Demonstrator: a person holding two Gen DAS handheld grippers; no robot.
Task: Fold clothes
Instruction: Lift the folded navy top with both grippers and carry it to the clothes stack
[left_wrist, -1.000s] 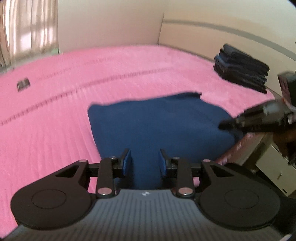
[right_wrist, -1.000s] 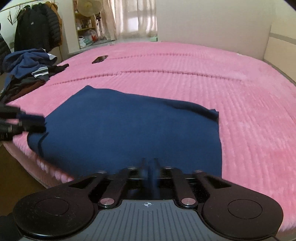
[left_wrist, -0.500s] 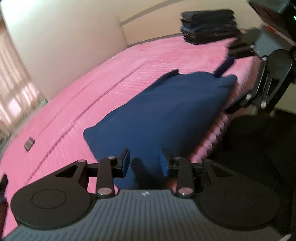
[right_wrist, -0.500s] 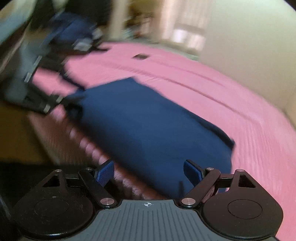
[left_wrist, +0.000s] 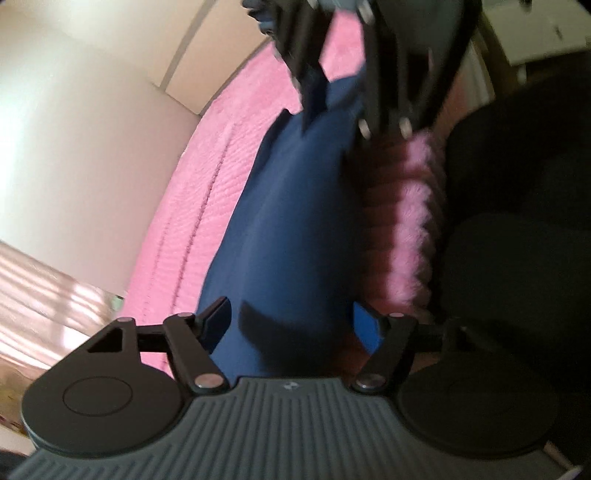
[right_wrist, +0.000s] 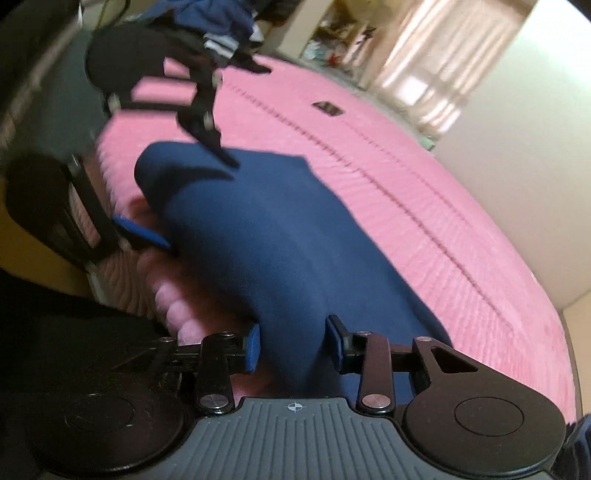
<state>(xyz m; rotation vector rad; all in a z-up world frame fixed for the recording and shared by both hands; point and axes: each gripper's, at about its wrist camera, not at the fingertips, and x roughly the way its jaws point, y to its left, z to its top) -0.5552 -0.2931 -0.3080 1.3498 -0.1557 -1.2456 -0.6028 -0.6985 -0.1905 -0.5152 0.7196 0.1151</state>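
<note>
Both grippers straddle opposite ends of the folded navy garment (left_wrist: 295, 229) at frame bottom: left gripper (left_wrist: 291, 325) and right gripper (right_wrist: 291, 343) jaws spread, gripping nothing, positioned to clamp its edges.

Matt navy cloth garment (right_wrist: 280, 236) lies on a fluffy, ribbed pink bedspread (right_wrist: 424, 177).

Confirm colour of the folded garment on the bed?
Plain navy blue garment, no pattern visible; clearest in the right wrist view against the pink bedspread.

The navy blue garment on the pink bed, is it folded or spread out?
Folded: the navy blue garment lies as a compact block with a rounded doubled edge near the pink bed side.
</note>
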